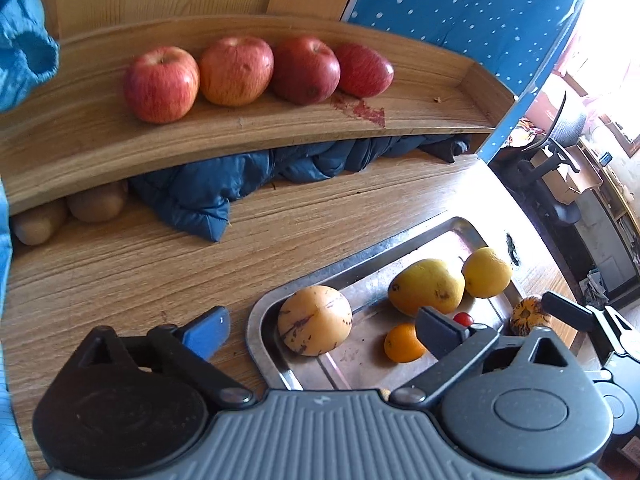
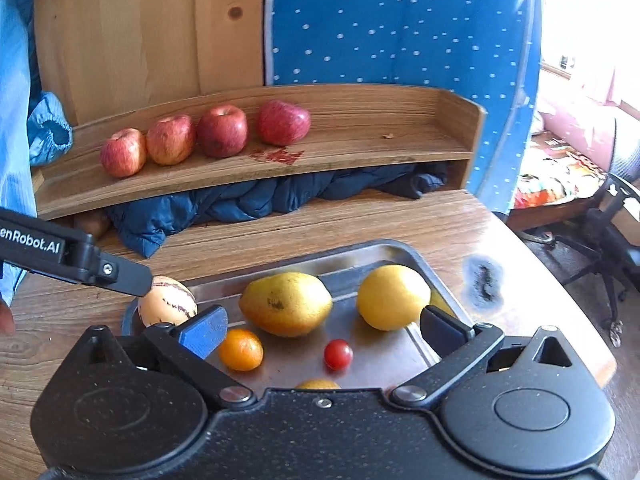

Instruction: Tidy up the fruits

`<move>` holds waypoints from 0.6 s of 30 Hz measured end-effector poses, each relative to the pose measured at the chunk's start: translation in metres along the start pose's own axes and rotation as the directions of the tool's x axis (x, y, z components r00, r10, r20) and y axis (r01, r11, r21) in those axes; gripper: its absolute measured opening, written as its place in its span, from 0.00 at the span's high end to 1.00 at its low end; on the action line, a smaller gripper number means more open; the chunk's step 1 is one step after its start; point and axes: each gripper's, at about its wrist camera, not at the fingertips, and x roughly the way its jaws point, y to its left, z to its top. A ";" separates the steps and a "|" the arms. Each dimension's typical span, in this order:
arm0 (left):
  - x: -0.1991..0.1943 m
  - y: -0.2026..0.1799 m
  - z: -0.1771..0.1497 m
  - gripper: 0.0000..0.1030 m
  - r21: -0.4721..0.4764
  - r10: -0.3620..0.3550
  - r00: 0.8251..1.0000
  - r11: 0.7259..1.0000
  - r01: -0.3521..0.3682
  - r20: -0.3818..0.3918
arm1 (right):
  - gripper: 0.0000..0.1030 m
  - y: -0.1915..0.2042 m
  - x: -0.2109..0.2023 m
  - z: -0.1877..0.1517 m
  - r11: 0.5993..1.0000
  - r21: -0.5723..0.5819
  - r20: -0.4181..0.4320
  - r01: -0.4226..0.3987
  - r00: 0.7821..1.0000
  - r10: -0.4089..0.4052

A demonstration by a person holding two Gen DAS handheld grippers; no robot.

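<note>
A steel tray [image 1: 360, 256] [image 2: 304, 256] on the wooden table holds a striped pale melon [image 1: 315, 320] [image 2: 168, 300], a mango [image 1: 426, 287] [image 2: 286, 304], a lemon [image 1: 487, 272] [image 2: 392, 296], a small orange [image 1: 402, 343] [image 2: 240, 349] and a cherry tomato [image 1: 464, 319] [image 2: 338, 354]. Several red apples [image 1: 236, 72] [image 2: 222, 130] line the wooden shelf [image 1: 280, 132] [image 2: 360, 152]. My left gripper [image 1: 322, 334] hangs open above the melon, holding nothing. My right gripper [image 2: 322, 334] is open over the tray's near side, also bare. A small striped fruit [image 1: 526, 314] lies beside the tray.
A blue padded jacket [image 1: 208, 188] [image 2: 240, 200] is stuffed under the shelf beside two brown fruits [image 1: 96, 202]. A red stain [image 1: 364, 112] marks the shelf. The table has a burn mark [image 2: 484, 276] near its right edge, with an office chair [image 2: 608, 232] beyond.
</note>
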 end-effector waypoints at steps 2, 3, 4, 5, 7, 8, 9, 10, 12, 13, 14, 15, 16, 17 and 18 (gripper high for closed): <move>-0.006 -0.001 -0.003 0.01 0.013 0.002 1.000 1.000 -0.002 0.010 | 0.01 -0.002 -0.009 -0.002 1.000 0.007 0.007 0.015 1.000 -0.015; -0.009 -0.001 -0.004 0.01 0.018 0.004 1.000 1.000 -0.004 0.013 | 0.01 -0.003 -0.013 -0.003 1.000 0.011 0.008 0.019 1.000 -0.019; -0.011 -0.002 -0.006 0.01 0.024 0.007 1.000 1.000 -0.007 0.019 | 0.01 -0.004 -0.017 -0.004 1.000 0.017 0.008 0.023 1.000 -0.023; -0.014 -0.002 -0.008 0.01 0.030 0.008 1.000 1.000 -0.008 0.024 | 0.01 -0.006 -0.021 -0.005 0.999 0.023 0.008 0.025 1.000 -0.025; -0.018 -0.003 -0.011 0.01 0.041 0.010 0.999 0.999 -0.011 0.034 | 0.01 -0.008 -0.026 -0.007 0.999 0.030 0.012 0.026 1.000 -0.027; -0.020 -0.004 -0.013 0.01 0.043 0.011 0.999 0.999 -0.013 0.037 | 0.01 -0.010 -0.029 -0.009 0.999 0.033 0.016 0.026 1.000 -0.026; -0.022 -0.005 -0.015 0.01 0.042 0.012 0.999 0.999 -0.014 0.041 | 0.01 -0.011 -0.031 -0.010 0.999 0.036 0.019 0.024 0.999 -0.025; -0.024 -0.006 -0.017 0.01 0.039 0.013 0.999 0.999 -0.015 0.045 | 0.01 -0.013 -0.033 -0.011 0.999 0.039 0.022 0.021 1.000 -0.022; -0.028 -0.008 -0.021 0.01 0.035 0.018 0.998 0.999 -0.020 0.054 | 0.01 -0.018 -0.039 -0.014 0.999 0.046 0.031 0.012 0.999 -0.014; -0.030 -0.009 -0.023 0.01 0.034 0.022 0.998 0.999 -0.024 0.059 | 0.01 -0.020 -0.040 -0.016 0.999 0.049 0.035 0.006 0.999 -0.007; -0.032 -0.010 -0.026 0.01 0.032 0.030 0.997 0.999 -0.032 0.064 | 0.01 -0.023 -0.042 -0.016 0.999 0.051 0.040 -0.002 0.999 0.000; -0.034 -0.012 -0.029 0.01 0.031 0.038 0.997 0.999 -0.040 0.068 | 0.01 -0.026 -0.044 -0.017 0.999 0.050 0.046 -0.011 0.999 0.008; -0.036 -0.014 -0.032 0.01 0.031 0.044 0.997 0.998 -0.046 0.070 | 0.01 -0.030 -0.046 -0.019 0.999 0.047 0.051 -0.021 0.999 0.018; -0.037 -0.017 -0.035 0.01 0.032 0.050 0.996 0.998 -0.052 0.073 | 0.01 -0.033 -0.048 -0.020 0.999 0.040 0.055 -0.030 0.998 0.028; -0.040 -0.020 -0.039 0.01 0.033 0.058 0.995 0.998 -0.061 0.077 | 0.01 -0.037 -0.050 -0.021 0.999 0.031 0.058 -0.038 0.998 0.036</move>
